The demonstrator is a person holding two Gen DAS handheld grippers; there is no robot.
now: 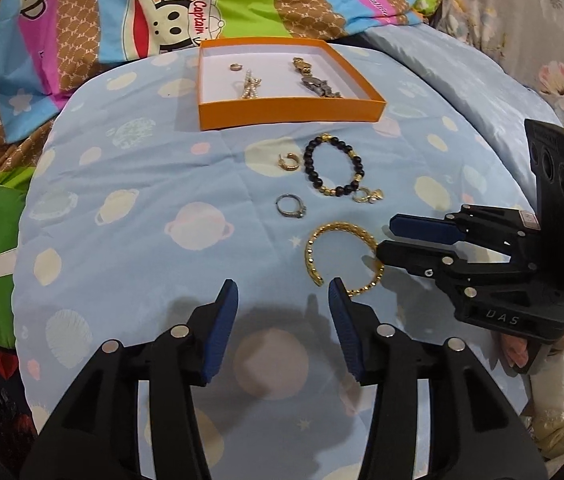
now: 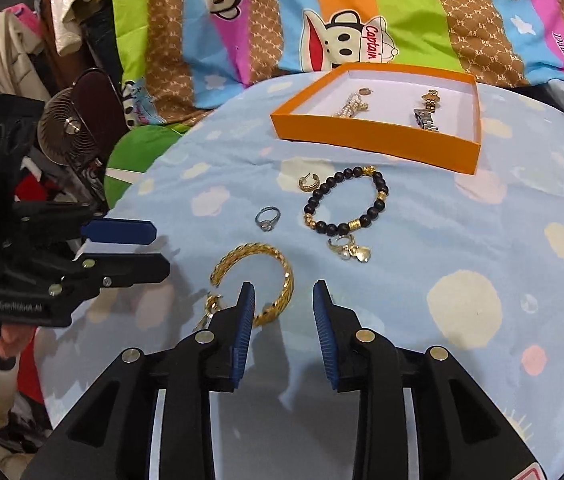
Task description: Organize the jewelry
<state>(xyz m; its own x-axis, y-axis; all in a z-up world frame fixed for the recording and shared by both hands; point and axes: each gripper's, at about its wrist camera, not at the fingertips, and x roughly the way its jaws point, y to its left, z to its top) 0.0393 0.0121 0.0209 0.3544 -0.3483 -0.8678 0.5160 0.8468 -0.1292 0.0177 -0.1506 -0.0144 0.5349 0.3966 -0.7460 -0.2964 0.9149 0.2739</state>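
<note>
An orange box [image 1: 290, 110] [image 2: 370, 136] at the far end of the blue quilt holds a pearl piece [image 1: 250, 86], a small ring [image 1: 236, 67] and a watch [image 1: 314, 78]. On the quilt lie a gold hoop earring [image 1: 289, 161], a black bead bracelet [image 1: 334, 168] [image 2: 346, 208], a silver ring [image 1: 290, 205] [image 2: 267, 218] and a gold cuff bangle [image 1: 342, 260] [image 2: 257, 280]. My left gripper [image 1: 284, 292] [image 2: 153, 248] is open and empty, just before the bangle. My right gripper [image 2: 284, 296] [image 1: 386, 236] is open, its left finger [image 2: 241, 320] over the bangle's near edge.
A small gold earring [image 2: 211, 306] lies left of the bangle. Striped cartoon bedding [image 1: 161, 20] lies behind the box. A small fan [image 2: 67, 128] and piled clothes [image 2: 21, 40] stand off the bed's left edge. A floral quilt [image 1: 522, 40] lies to the far right.
</note>
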